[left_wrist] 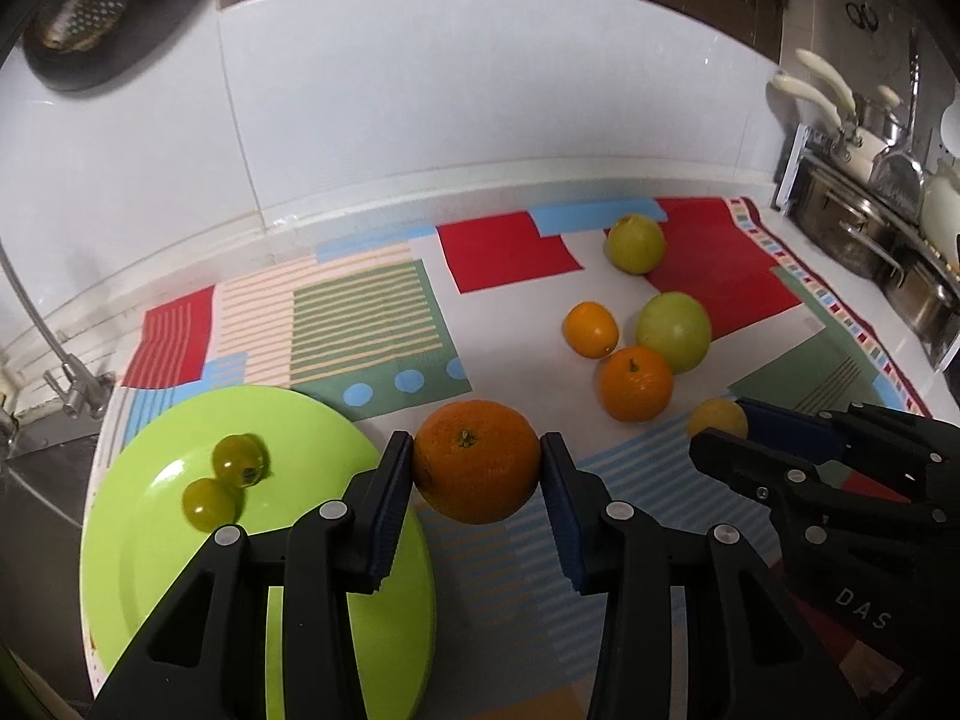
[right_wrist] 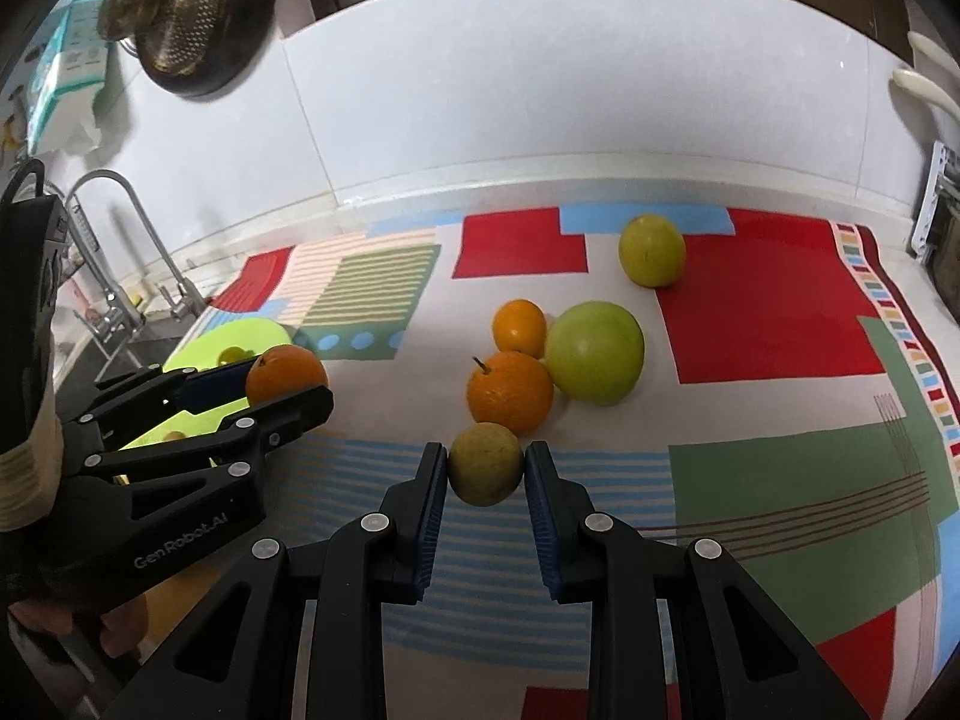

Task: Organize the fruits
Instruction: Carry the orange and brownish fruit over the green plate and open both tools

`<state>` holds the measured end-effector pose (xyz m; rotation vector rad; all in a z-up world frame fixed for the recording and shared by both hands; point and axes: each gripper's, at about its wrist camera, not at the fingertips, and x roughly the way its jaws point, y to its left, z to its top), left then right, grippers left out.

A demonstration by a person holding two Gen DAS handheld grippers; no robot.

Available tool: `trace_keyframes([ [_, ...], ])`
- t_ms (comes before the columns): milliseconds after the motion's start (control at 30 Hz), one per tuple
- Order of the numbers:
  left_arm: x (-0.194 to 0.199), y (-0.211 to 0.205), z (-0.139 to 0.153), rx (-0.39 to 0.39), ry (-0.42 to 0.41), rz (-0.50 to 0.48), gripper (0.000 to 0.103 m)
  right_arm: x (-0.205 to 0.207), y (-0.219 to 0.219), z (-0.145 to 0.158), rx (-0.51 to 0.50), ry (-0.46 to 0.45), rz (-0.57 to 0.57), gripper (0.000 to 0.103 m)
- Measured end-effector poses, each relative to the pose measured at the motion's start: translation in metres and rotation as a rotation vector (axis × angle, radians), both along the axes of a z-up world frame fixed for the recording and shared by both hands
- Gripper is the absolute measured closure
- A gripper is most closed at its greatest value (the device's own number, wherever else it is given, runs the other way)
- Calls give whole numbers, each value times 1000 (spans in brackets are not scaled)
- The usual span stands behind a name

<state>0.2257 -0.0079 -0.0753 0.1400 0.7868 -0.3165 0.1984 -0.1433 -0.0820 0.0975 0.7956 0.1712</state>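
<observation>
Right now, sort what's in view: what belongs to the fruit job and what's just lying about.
Job:
- left claw shut on big orange
- right claw shut on small yellow fruit
- green plate with two small green fruits
- loose fruits on the cloth

Lying about:
- pots
- faucet
- strainer

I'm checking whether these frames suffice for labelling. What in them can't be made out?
- Green plate: its near side is hidden by the left gripper in the left wrist view; the right wrist view shows only a sliver.
- Orange: underside unseen, so lifted or resting is unclear.
- Small yellowish fruit in the right gripper: kind uncertain.
- Two green fruits on the plate: blurred.
</observation>
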Motion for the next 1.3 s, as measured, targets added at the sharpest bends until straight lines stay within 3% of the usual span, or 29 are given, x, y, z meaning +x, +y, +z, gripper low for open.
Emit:
trace_keyframes([
  [667, -76, 37, 50, -92, -111, 76, 61, -56, 26, 50, -16, -132, 70, 75],
  [1300, -121, 101, 71, -80, -178, 185, 61, -82, 86, 69, -5, -200, 179, 75],
])
